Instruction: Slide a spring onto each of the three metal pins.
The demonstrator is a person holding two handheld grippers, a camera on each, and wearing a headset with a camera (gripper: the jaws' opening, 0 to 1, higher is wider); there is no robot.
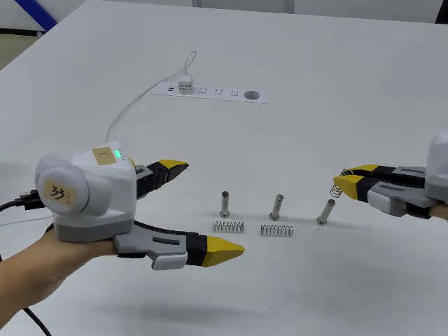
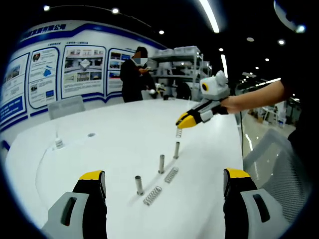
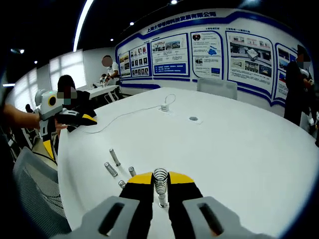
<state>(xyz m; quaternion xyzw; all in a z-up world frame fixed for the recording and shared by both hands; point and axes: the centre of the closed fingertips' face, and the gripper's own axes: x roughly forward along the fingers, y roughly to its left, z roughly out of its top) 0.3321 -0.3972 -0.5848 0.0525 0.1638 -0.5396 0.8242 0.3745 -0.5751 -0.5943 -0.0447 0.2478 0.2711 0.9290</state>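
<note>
Left gripper [image 1: 212, 207] nearest us, jaws wide, empty | right gripper [image 1: 337, 184] clamps spring [image 1: 337, 190] just above rightmost pin [image 1: 326, 211] | two springs [image 1: 228, 226] lie beside other pins [image 1: 225, 204] | we judge none seated yet, all three left.

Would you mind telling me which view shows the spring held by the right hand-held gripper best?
The right gripper view: the spring stands large between the yellow tips of the right hand-held gripper, coils distinct. The head view shows the spring small at those tips; the left gripper view shows it tiny and far off.
</note>
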